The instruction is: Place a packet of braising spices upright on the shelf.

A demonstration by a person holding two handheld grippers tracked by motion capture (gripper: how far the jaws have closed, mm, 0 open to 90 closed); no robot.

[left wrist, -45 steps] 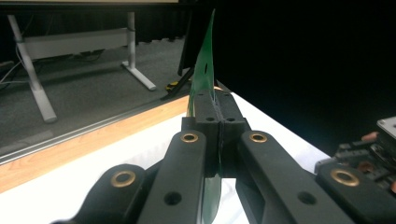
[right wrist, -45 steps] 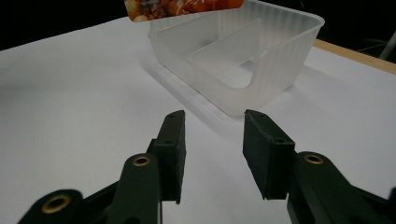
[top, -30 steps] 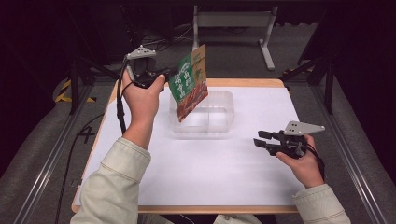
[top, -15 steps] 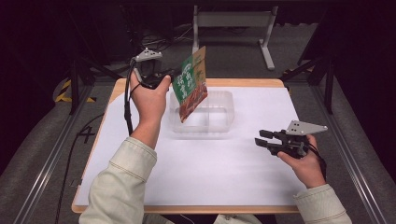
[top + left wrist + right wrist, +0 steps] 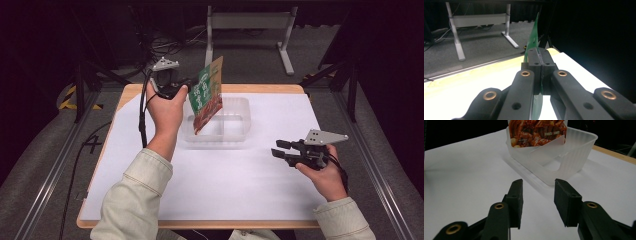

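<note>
The left gripper (image 5: pixel 186 89) pinches the food pouch (image 5: pixel 206 95) by its edge, long axis hanging down into the clear tub (image 5: pixel 239 120) directly below. The right gripper (image 5: pixel 276 149), empty with a gap between its jaws, sits on the bench (image 5: pixel 220 185) well apart, pointing toward the tub.

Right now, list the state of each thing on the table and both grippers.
Food pouch: held tilted, lower corner inside the container.
Clear plastic container: upright, lidless.
Left gripper: shut on the food pouch.
Right gripper: open, nothing between its jaws.
White sheet: flat.

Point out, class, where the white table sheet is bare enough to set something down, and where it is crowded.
Bare: the white sheet between clear tub and near edge, and right of the tub. Crowded: over the tub, where the left gripper holds the snack pouch.
</note>
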